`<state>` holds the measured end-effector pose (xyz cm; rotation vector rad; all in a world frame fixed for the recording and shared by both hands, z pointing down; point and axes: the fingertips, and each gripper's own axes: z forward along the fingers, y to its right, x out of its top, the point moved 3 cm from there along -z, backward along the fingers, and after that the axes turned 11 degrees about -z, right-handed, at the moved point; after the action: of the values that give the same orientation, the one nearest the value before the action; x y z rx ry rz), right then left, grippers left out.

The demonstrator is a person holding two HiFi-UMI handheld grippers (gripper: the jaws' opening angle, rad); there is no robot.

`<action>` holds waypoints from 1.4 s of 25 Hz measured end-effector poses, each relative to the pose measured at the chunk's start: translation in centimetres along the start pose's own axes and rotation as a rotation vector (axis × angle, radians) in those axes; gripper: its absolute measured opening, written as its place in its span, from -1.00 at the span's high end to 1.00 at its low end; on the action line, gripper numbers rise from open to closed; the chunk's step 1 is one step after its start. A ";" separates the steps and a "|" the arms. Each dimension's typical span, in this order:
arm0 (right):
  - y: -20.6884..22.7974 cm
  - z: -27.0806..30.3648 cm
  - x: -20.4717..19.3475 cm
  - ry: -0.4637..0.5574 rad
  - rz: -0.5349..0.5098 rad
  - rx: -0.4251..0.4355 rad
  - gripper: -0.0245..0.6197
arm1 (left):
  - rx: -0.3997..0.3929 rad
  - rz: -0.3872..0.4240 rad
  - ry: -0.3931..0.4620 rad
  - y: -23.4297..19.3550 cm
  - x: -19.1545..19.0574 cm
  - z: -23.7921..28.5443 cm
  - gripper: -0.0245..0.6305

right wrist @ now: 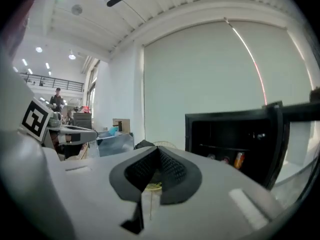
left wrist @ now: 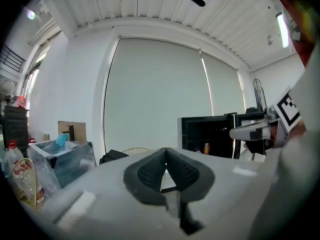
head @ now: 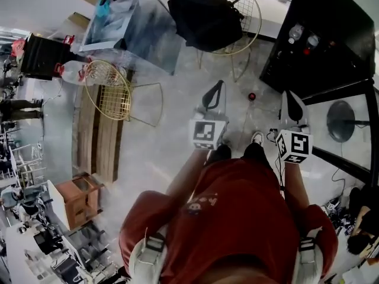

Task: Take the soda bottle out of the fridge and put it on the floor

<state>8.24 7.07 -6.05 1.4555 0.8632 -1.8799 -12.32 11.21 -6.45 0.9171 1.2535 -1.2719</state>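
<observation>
Item: soda bottle, probably on fridge shelf | handling: judged smooth, weighty if full, cold-slick | hold: mid-body | left gripper, right gripper were closed, empty

- Bright, even indoor light is filling every view; ceiling lamps are glowing.
- Fisheye distortion is bending edges, and black vignetting is ringing both gripper views.
- The fridge interior is reading dark.
</observation>
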 end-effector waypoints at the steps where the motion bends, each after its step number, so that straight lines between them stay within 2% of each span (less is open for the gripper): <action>1: 0.3 0.1 1.4 0.022 -0.027 -0.008 0.92 | 0.000 0.014 0.013 -0.2 1.3 -0.1 0.93; 5: 0.2 1.2 5.5 0.095 -0.060 -0.026 0.92 | 0.015 0.075 0.089 -2.2 6.2 -1.6 0.93; 10: 0.3 2.0 8.9 0.155 -0.115 -0.059 0.92 | 0.018 0.149 0.180 -2.8 9.4 -2.6 0.93; 16: 1.0 2.5 8.5 0.157 -0.117 -0.060 0.92 | 0.025 0.163 0.217 -2.3 9.9 -2.1 0.93; 22: 0.4 2.5 7.7 0.139 -0.114 -0.052 0.92 | 0.043 0.168 0.201 -2.9 9.4 -2.6 0.93; 35: 0.8 2.6 7.6 0.130 -0.132 -0.058 0.92 | 0.021 0.127 0.236 -2.0 9.7 -1.2 0.93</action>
<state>5.76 3.99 -13.03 1.5319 1.0901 -1.8540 -15.71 10.49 -15.83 1.1688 1.3427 -1.1025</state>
